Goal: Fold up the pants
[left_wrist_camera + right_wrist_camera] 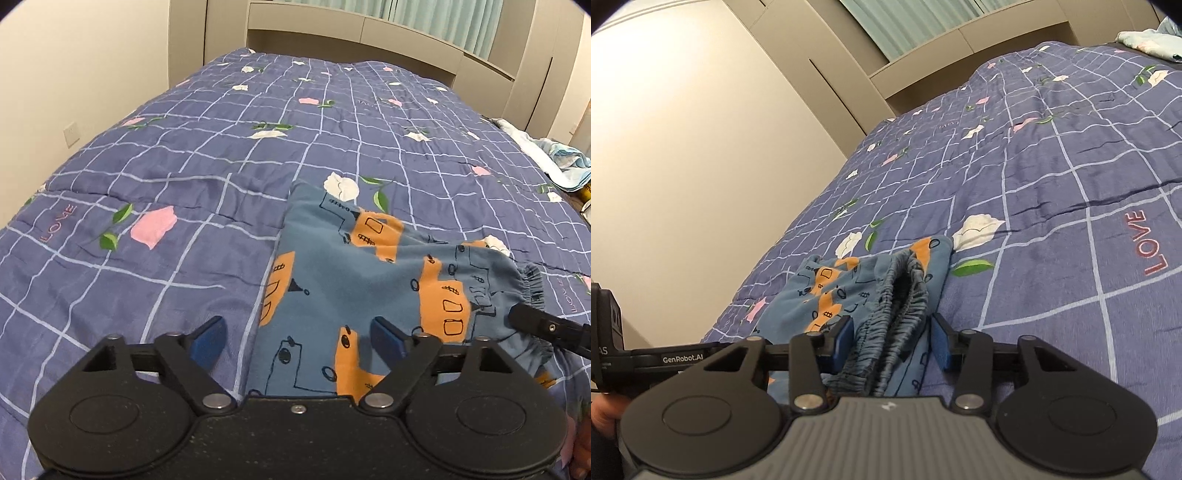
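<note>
— Tongs? Left tongs (297, 341) gape wide over the pants (354, 280) near the bed's (147, 158) front edge; right tongs (892, 341) straddle the waistband (905, 295), unclosed.
— Bunched elastic could slip out, spoiling the fold

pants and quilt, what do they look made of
Pants: soft matte knit, probably cotton jersey; it drapes limply and the waistband is gathered elastic. Quilt: thin woven cotton or polyester, slightly sheened, with fine crinkles and a printed grid.

Pants (354, 280) lie on the quilt (147, 166), between both tools, waistband (897, 295) rightward.
</note>
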`<state>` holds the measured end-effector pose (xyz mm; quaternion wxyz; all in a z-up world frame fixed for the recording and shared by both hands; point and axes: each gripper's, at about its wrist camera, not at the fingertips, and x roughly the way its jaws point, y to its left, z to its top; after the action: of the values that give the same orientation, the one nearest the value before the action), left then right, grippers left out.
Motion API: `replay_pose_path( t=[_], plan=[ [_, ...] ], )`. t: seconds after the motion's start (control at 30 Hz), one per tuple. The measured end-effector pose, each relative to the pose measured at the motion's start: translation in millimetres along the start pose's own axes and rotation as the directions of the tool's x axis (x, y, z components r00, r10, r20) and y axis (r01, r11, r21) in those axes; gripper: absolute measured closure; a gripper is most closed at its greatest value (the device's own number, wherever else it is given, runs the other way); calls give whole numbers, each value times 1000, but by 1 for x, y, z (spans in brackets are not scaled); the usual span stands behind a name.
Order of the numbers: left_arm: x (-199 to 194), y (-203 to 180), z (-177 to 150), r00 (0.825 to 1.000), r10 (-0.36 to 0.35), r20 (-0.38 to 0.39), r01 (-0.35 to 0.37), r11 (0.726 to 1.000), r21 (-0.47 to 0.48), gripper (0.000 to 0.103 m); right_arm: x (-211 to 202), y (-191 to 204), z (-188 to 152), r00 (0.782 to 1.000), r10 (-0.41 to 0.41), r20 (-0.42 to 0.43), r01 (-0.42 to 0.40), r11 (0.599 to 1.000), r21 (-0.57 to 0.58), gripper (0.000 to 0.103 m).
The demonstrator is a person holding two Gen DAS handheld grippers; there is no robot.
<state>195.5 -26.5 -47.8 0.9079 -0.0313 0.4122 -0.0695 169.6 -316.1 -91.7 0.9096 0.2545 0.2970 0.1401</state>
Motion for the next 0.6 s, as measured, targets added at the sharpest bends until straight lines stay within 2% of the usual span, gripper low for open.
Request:
replay_pose_path(
  t=[0.17,0.33,0.43,0.5,0.6],
  plan=[
    [0,5,-5,1000,-15,-4,15,1000,-25,38,-1,-1,-5,1000,2,19,-2,1000,4,54],
    [-2,-1,-5,999,-37,-3,37,999,-18,59,-3,6,-6,999,-23,34,24,999,-22,71],
    [-5,-6,-3,1000,-24,-1,24,1000,4,71,-6,15,-6,998,-43,47,46,997,-59,76],
    [-8,-6,-2,1000,-15,5,14,1000,12,83,-8,24,-7,996,-61,62,66,993,-96,78],
    [-11,-6,0,1000,-23,12,22,1000,4,86,-10,37,-7,994,-81,79,93,982,-164,80]
  ],
)
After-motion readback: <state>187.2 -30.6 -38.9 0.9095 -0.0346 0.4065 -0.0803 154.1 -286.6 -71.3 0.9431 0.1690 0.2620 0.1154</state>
